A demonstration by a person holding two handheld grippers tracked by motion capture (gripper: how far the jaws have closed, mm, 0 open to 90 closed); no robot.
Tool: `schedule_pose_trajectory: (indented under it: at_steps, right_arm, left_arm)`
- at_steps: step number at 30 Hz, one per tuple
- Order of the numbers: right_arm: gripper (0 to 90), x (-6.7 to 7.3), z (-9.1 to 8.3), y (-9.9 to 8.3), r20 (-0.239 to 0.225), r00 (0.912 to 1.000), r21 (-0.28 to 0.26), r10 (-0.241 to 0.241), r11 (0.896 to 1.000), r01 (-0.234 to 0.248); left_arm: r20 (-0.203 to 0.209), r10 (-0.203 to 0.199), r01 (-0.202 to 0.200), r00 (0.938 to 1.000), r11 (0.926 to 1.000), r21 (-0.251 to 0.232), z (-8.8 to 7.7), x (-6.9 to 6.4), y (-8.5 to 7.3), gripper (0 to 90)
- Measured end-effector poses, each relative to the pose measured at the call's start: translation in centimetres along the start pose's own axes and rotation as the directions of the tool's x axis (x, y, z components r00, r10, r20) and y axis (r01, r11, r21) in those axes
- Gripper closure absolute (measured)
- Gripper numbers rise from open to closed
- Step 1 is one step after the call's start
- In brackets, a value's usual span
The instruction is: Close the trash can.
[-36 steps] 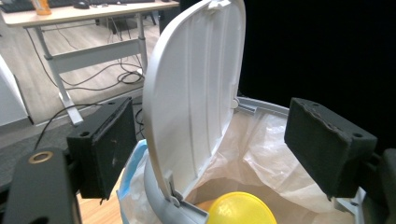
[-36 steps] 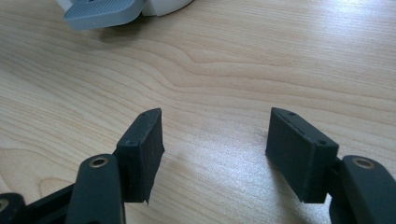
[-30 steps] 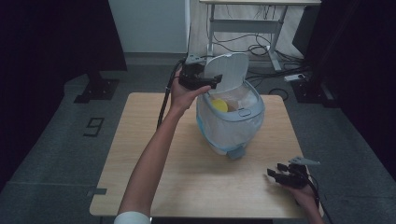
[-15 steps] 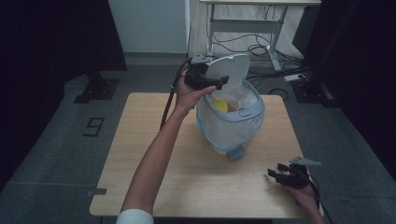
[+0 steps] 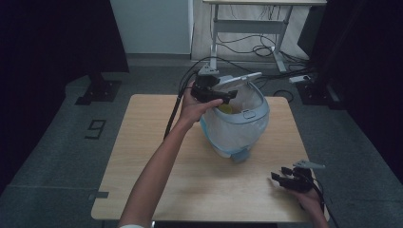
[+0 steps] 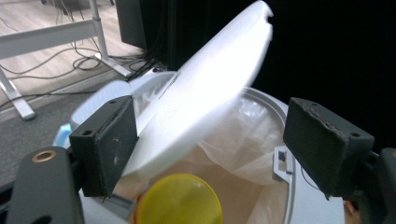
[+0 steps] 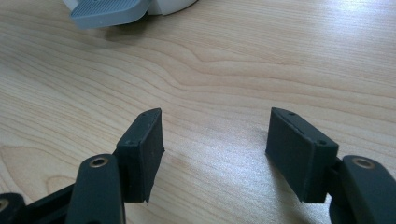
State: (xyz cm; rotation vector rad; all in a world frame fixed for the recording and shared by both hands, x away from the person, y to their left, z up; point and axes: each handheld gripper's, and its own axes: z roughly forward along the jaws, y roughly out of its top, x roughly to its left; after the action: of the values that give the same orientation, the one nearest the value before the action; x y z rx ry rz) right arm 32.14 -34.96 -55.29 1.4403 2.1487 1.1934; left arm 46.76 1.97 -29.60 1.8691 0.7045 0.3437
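The left tongs (image 5: pixel 227 96) hover at the mouth of a small pedal bin (image 5: pixel 237 133), and their black jaws, which have just been opening, now stand released on either side of the bin's white lid (image 6: pixel 205 98); in the left gripper view the lid leans against the inner face of one pad while the other pad stands well clear of it, so nothing is squeezed. The lid tilts up from its hinge on the far side of these tongs, and it looks as though it is being let go so it can drop shut over the opening. Directly below the left tongs, inside the clear liner bag (image 6: pixel 243 140) that is folded over the rim to keep the bin clean, lies one yellow round object (image 6: pixel 180 200), probably discarded there. The bin stands on the wooden worktop (image 5: pixel 142 166) just beyond the left hand (image 5: pixel 197 110), with its grey foot pedal (image 7: pixel 109 11) pointing towards the right tongs (image 5: pixel 280 179). Those right tongs rest low near the worktop's near edge, well apart from the bin, jaws spread wide with only bare wood between them, apparently waiting out of the way while the other hand works. Count: one bin, one lid, one liner bag, one yellow object, one pedal, two tongs.
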Motion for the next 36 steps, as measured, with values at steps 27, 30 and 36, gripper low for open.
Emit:
schedule_pose_trajectory:
  at_steps: [27, 30, 36]
  right_arm:
    - [35.8, -0.1, 0.0, 0.0, 0.002, 1.0, -0.002, 0.003, 1.0, -0.003]
    - [35.8, -0.1, 0.0, 0.0, 0.003, 1.0, -0.002, 0.003, 1.0, -0.003]
    - [35.7, -0.1, -0.1, 0.0, 0.003, 1.0, -0.002, 0.003, 1.0, -0.003]
  left_arm:
    - [0.003, -0.06, 0.06, 0.9982, 0.9973, 0.044, 2.6, -0.6, -1.8, 14.7]
    - [-0.025, -0.063, 0.064, 0.9977, 0.9974, 0.034, 3.0, -0.6, -1.9, 14.4]
    - [-0.102, -0.017, 0.023, 0.9946, 0.9985, 0.05, 3.9, -1.2, -1.9, 14.4]
